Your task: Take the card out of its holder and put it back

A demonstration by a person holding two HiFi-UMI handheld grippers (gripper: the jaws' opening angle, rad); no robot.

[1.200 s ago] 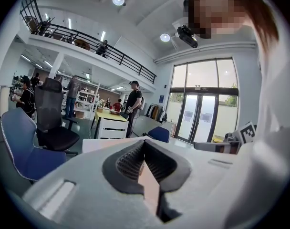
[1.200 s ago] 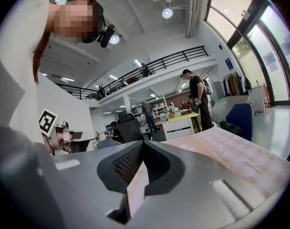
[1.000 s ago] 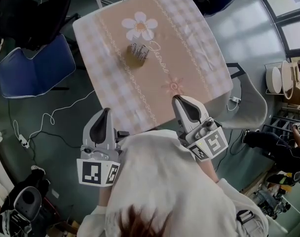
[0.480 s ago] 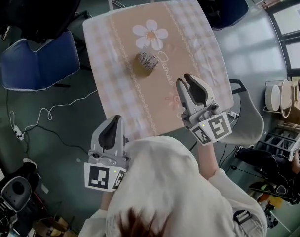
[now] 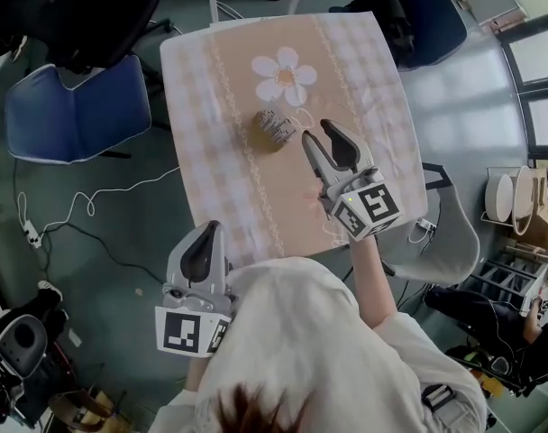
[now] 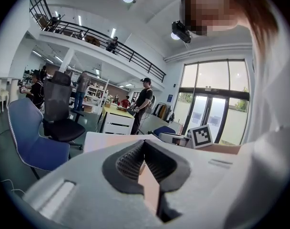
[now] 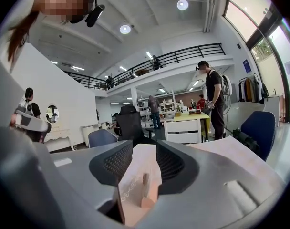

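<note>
Closest to the person's body, the left gripper (image 5: 208, 229) hung off the near edge of the table (image 5: 195, 156), over the floor. Its own view (image 6: 144, 145) showed the jaw tips pressed together with nothing between them, only a sliver of tablecloth (image 5: 364, 79) visible below the tips.

Further out, over the middle of the table, the right gripper (image 5: 317, 132) was stretched forward. Its jaws were opening, and in the right gripper view (image 7: 145, 147) nothing stood between the pads. The pink cloth lay in the gap, with a small upright shape on it that was probably the holder, too small to be sure.

Just beyond that gripper's tips stood the wooden card holder (image 5: 271, 137). It was ahead of the tips and a little to the person's left, near them but not touching. The card (image 5: 278, 122) stood in it, its pale top edge showing above the block. That edge seemed to run slantwise across the head view, though the print was too fine to read.

The right gripper was clearly the nearer one to the card. The next move would likely be a short reach forward and leftward, so that the jaws straddle the card's top edge.

Past the holder lay the flower print (image 5: 285, 72), and beyond the table's left side stood a blue chair (image 5: 71, 120).
</note>
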